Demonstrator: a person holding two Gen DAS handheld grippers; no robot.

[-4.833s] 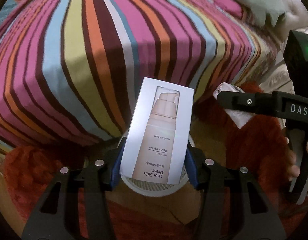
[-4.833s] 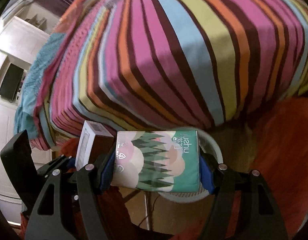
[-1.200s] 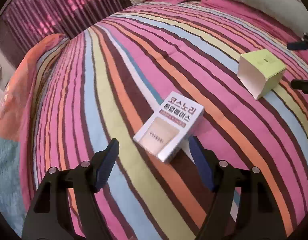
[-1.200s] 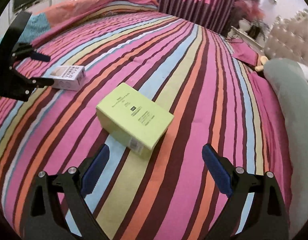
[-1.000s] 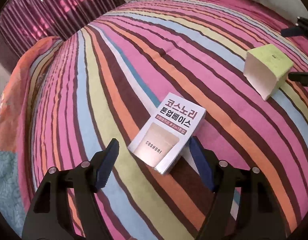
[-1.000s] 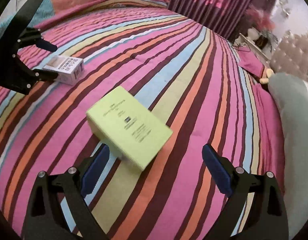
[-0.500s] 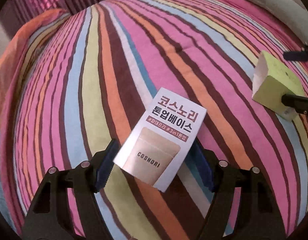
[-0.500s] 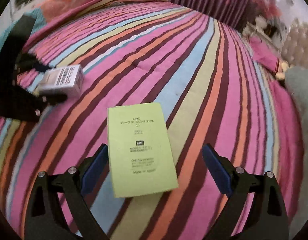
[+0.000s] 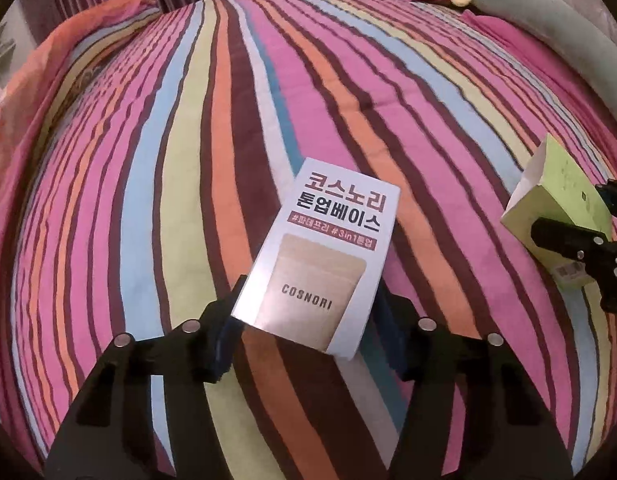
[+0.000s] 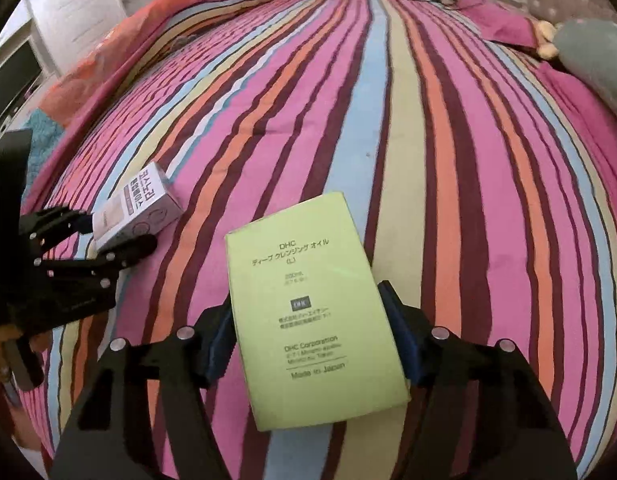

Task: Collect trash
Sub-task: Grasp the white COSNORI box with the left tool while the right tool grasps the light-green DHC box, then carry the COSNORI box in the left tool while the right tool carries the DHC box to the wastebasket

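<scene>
On the striped bedspread [image 9: 156, 168] lies a white COSNORI carton [image 9: 332, 240]. My left gripper [image 9: 308, 300] straddles its near end, jaws closing, blue pads against both long sides. A lime-green DHC carton [image 10: 300, 264] sits between the pads of my right gripper [image 10: 308, 300], whose jaws are closing too and touch both edges. The right wrist view shows the left gripper [image 10: 116, 228] around the white carton [image 10: 144, 200] at the left. In the left wrist view the right gripper [image 9: 572, 208] clamps the green carton [image 9: 560, 188], which stands tilted.
A grey-green bolster [image 9: 548, 12] and a pink pillow [image 10: 500, 20] lie at the head of the bed. An orange blanket [image 9: 68, 52] covers the far left side. White cabinets and a dark screen [image 10: 12, 76] stand beyond the bed's left edge.
Both grippers have rolled to line up with their cartons and their jaws have narrowed onto the sides. The green carton has tipped up at one end.
</scene>
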